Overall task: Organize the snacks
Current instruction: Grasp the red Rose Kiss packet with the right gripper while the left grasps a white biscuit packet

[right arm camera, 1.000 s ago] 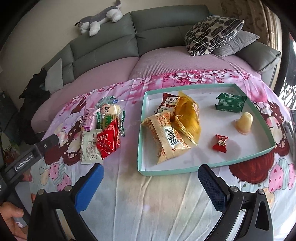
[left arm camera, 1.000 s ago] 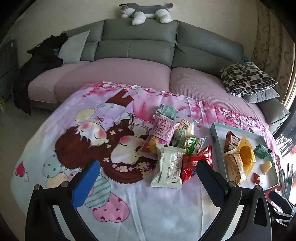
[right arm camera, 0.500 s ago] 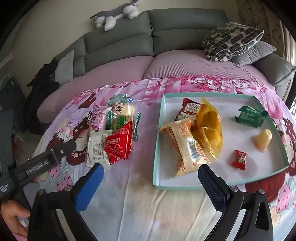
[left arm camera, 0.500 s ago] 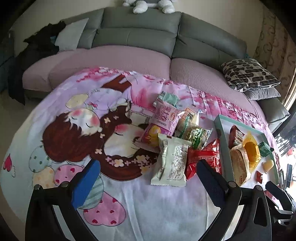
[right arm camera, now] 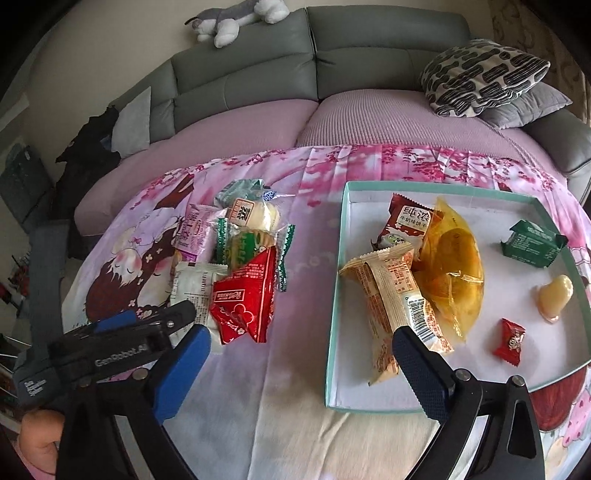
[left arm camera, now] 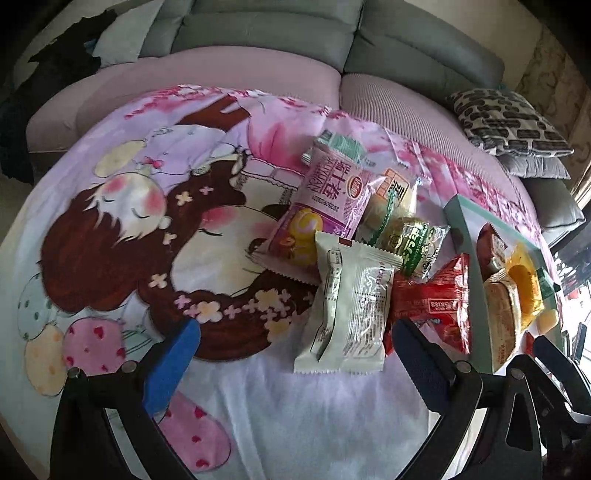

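Six snacks already lie inside my tray, six wait left of it, both my claws gaping wide, empty.

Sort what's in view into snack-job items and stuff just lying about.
Job: white packet, red packet, purple packet, tray, left gripper, right gripper.
Lying about: plush toy, patterned cushion, black clothes.
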Tool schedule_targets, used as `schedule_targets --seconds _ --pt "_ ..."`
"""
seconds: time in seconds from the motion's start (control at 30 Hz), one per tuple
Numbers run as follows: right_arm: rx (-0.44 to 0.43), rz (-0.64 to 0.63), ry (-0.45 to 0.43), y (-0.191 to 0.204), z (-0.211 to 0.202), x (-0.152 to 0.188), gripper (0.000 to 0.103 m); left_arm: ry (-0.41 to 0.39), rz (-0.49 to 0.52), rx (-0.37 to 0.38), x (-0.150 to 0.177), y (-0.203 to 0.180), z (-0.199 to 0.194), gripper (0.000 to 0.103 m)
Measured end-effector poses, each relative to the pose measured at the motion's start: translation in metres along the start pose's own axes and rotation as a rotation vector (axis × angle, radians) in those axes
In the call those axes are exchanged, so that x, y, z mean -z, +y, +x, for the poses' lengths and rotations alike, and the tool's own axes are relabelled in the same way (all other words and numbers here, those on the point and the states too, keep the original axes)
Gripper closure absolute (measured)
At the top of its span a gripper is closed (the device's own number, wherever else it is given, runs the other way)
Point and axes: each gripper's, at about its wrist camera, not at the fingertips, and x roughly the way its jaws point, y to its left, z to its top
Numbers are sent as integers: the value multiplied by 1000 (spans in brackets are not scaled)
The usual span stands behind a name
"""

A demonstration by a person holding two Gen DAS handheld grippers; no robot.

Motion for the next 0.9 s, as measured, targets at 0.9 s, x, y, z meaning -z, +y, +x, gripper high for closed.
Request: schedule_targets --seconds 0.9 --pt "-12 -62 36 22 33 -29 3 63 -49 -7 -18 24 31 0"
